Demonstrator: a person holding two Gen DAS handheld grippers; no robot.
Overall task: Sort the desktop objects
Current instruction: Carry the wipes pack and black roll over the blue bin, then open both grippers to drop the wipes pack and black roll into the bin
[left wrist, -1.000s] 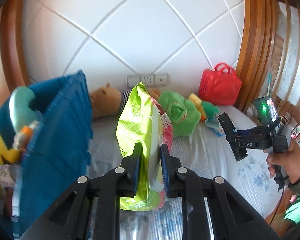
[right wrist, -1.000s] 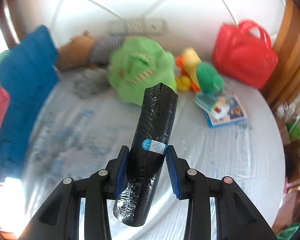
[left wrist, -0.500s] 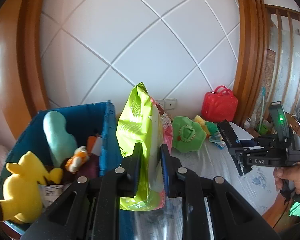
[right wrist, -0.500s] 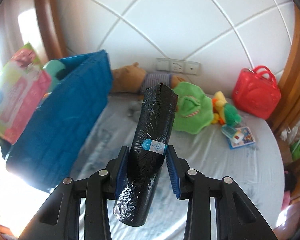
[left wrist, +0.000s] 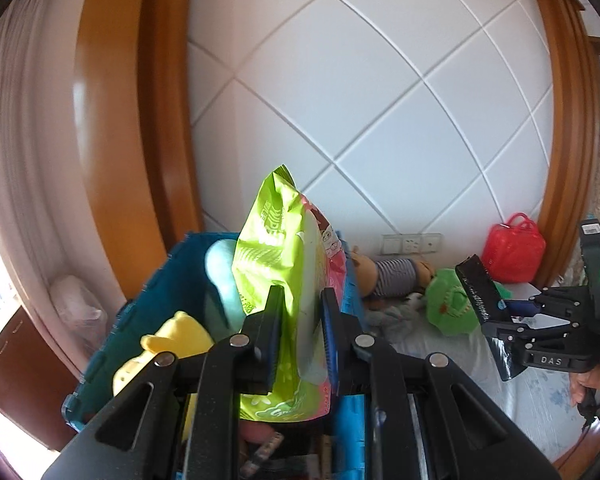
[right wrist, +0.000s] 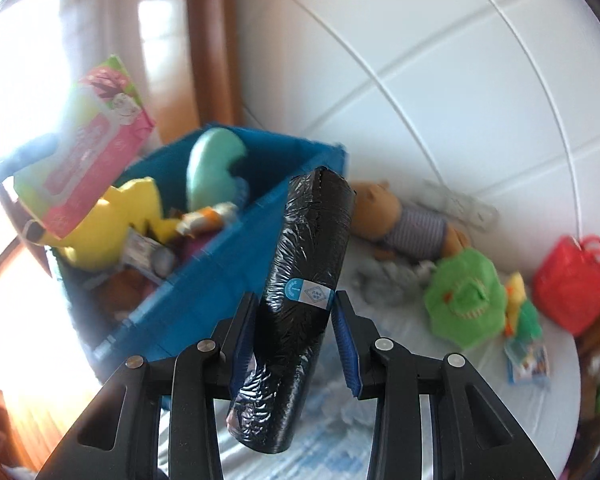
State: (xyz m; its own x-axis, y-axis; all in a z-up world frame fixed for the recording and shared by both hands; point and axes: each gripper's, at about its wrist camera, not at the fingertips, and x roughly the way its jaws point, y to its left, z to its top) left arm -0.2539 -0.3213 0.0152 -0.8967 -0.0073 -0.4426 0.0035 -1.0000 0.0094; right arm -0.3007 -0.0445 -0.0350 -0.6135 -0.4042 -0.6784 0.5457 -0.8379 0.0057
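Observation:
My left gripper [left wrist: 298, 344] is shut on a green and pink wipes pack [left wrist: 284, 264] and holds it over the blue bin [left wrist: 140, 312]. The pack also shows in the right wrist view [right wrist: 88, 160], above the bin [right wrist: 220, 280]. My right gripper [right wrist: 294, 344] is shut on a black roll of bags [right wrist: 300, 280], held above the bed just right of the bin. The roll also shows in the left wrist view [left wrist: 480, 296]. In the bin lie a yellow plush [right wrist: 108, 220] and a mint plush [right wrist: 212, 168].
On the bed lie a bear in a striped shirt [right wrist: 404, 224], a green plush [right wrist: 464, 300], a small yellow-green toy [right wrist: 520, 304], a booklet [right wrist: 528, 360] and a red bag [right wrist: 572, 284]. Wall sockets [left wrist: 410, 243] sit behind.
Both grippers have swung left toward the bin. The wipes pack is now over the bin's inside, and the black roll has come up beside the bin's right wall.

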